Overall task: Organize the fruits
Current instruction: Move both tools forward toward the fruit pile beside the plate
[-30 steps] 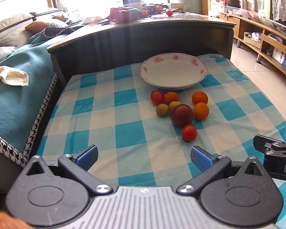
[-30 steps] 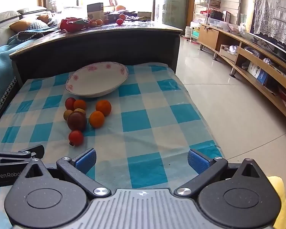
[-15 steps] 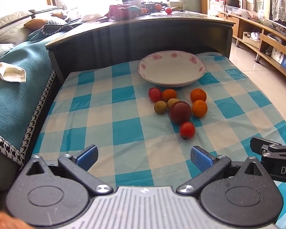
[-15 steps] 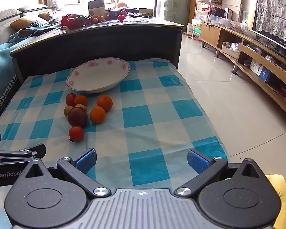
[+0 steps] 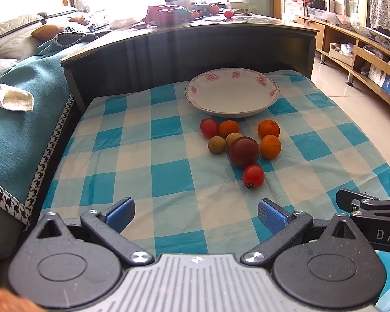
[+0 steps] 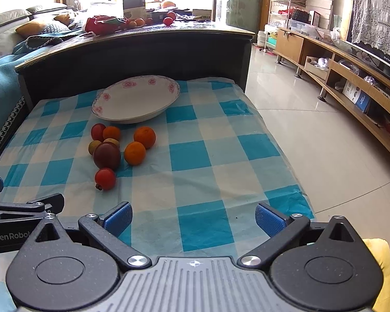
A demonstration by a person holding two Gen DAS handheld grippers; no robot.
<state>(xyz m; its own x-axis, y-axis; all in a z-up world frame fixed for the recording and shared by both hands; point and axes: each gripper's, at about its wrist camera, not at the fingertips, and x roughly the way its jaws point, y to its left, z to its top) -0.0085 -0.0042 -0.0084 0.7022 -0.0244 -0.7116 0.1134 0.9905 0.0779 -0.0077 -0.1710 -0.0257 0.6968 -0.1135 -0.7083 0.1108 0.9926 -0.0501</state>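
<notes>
A white plate with pink flowers (image 5: 231,92) (image 6: 135,101) lies empty at the far side of the blue-checked cloth (image 5: 156,156) (image 6: 202,156). In front of it sits a cluster of several fruits: a dark purple one (image 5: 244,152) (image 6: 106,155), oranges (image 5: 270,146) (image 6: 134,153), a red tomato (image 5: 253,176) (image 6: 105,179) nearest me, and small yellowish ones (image 5: 216,144). My left gripper (image 5: 196,212) is open and holds nothing, well short of the fruit. My right gripper (image 6: 193,217) is open too, to the right of the cluster.
A dark raised board (image 5: 195,49) backs the cloth, and more fruit and clutter rest on the table (image 6: 153,23) behind it. A teal-covered sofa (image 5: 18,109) lies left. Tiled floor (image 6: 312,130) and a low wooden shelf (image 6: 351,78) lie right.
Both grippers have edged forward and a little higher over the cloth, so the plate and fruit sit slightly nearer in both views. Both stay open; nothing on the cloth moved.
</notes>
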